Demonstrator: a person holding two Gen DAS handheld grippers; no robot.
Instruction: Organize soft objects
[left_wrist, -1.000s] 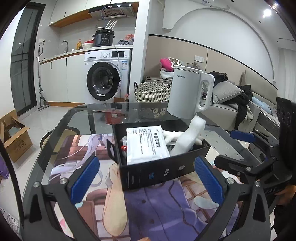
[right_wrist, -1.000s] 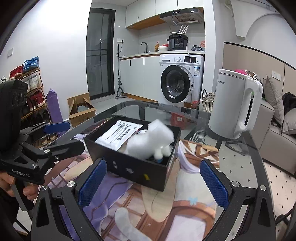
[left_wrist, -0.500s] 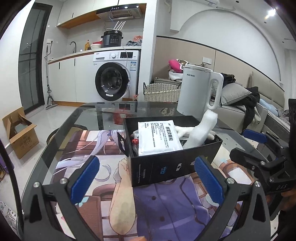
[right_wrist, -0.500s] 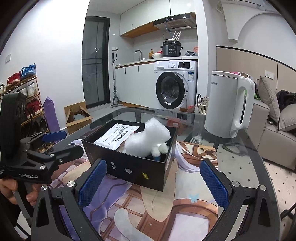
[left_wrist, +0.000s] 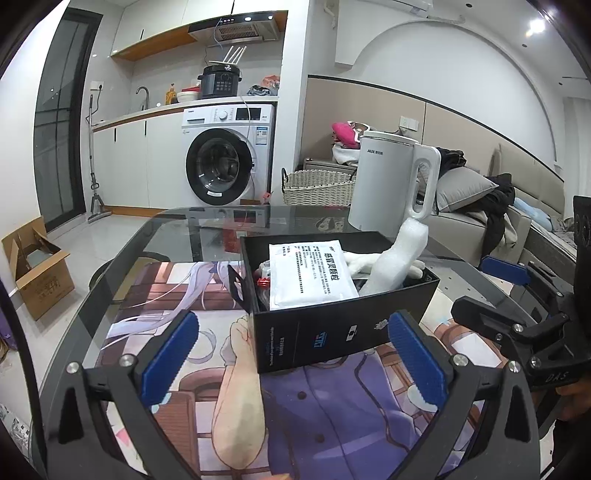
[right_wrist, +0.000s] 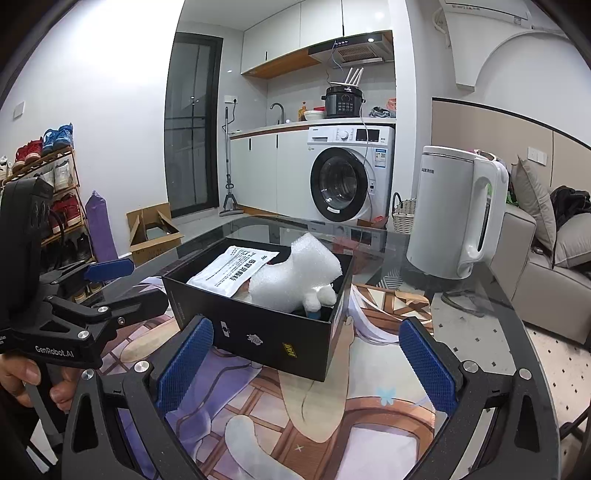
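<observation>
Jaws come first in both wrist views: the left gripper (left_wrist: 291, 354) and the right gripper (right_wrist: 304, 363) each stand spread wide with nothing between the blue pads, so neither has hold of anything. Both sit low over the printed mat (left_wrist: 332, 424) that covers the near part of the glass counter (left_wrist: 155, 240), one on either side of the black box (left_wrist: 343, 325), which suggests the hands are pulled back from it and free to reach in again if needed.

The box rests on the mat between the two grippers, near but touching neither. Its open top faces up, which is why it serves as the collecting place for the soft things. Inside, a flat white packet (left_wrist: 310, 275) with printed text lies tilted across the left side, propped on whatever is beneath it. Beside it a roll of white foam wrap (right_wrist: 295, 277) leans up above the rim, too tall to lie flat, and a white plush toy (left_wrist: 360, 263) is tucked under and behind it. A small red item shows in the box's left corner; what it is cannot be told.

Judging by this, the sorting looks nearly finished.

Beyond the box a white kettle (left_wrist: 391, 188) stands upright on the bare glass, well apart from the soft items.
</observation>
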